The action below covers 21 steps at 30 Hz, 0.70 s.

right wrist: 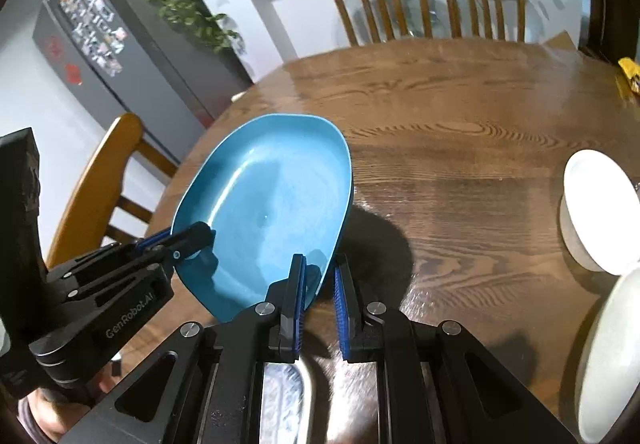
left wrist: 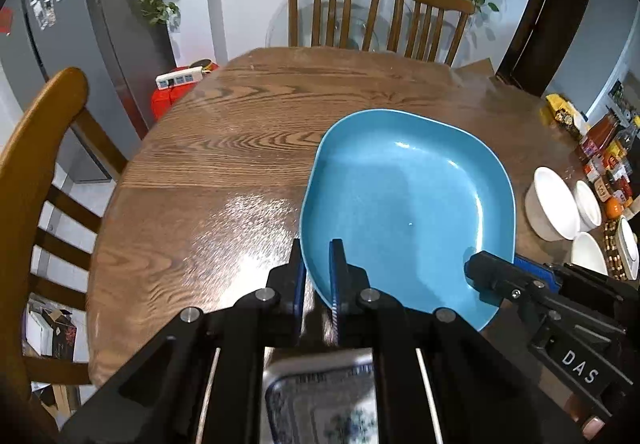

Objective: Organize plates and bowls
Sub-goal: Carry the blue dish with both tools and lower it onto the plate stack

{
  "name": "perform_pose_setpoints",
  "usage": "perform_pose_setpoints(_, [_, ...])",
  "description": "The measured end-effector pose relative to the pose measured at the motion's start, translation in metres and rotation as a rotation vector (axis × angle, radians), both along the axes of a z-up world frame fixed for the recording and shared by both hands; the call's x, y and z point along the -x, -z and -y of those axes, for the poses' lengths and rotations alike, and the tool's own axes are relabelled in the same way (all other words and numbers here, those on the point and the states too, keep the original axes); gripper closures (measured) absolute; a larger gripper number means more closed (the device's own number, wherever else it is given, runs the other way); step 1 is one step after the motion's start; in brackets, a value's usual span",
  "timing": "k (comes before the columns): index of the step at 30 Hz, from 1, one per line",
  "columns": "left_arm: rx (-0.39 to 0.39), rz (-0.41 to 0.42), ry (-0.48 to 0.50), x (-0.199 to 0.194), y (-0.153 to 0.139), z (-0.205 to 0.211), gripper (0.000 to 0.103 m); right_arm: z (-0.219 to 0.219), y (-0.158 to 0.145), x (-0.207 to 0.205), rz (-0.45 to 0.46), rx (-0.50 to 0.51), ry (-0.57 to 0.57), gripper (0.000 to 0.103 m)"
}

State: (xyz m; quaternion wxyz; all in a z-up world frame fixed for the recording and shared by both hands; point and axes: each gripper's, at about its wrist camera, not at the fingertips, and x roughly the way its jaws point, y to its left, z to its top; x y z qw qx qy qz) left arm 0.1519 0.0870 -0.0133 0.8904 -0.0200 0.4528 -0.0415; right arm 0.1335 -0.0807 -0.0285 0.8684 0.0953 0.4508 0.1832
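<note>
A blue, rounded-square plate (left wrist: 404,195) hangs tilted above the wooden table (left wrist: 224,163), casting a shadow on it. My left gripper (left wrist: 318,276) is shut on the plate's near left rim. My right gripper (right wrist: 320,280) is shut on the near right rim of the same plate (right wrist: 264,203). In the left wrist view the right gripper (left wrist: 486,274) shows at the plate's right edge. In the right wrist view the left gripper (right wrist: 196,238) shows at its left edge. A patterned plate (left wrist: 320,400) lies below, mostly hidden by the gripper bodies.
White bowls (left wrist: 552,203) stand in a group at the table's right side, with a large white bowl (right wrist: 600,211) closest to my right gripper. Jars and packets (left wrist: 604,163) crowd the right edge. Wooden chairs (left wrist: 336,3) stand at the far side and the left.
</note>
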Motion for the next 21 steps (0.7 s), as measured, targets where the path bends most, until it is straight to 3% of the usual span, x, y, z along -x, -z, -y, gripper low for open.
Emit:
perform_pose_setpoints(10, [0.004, 0.027, -0.047, 0.063, -0.020, -0.010, 0.095, -0.013, -0.017, 0.053, 0.029, 0.023, -0.087, 0.088])
perform_pose_setpoints(21, [0.009, -0.038, -0.109, 0.119, 0.003, -0.018, 0.094, -0.024, 0.000, 0.099, -0.029, 0.055, -0.175, 0.088])
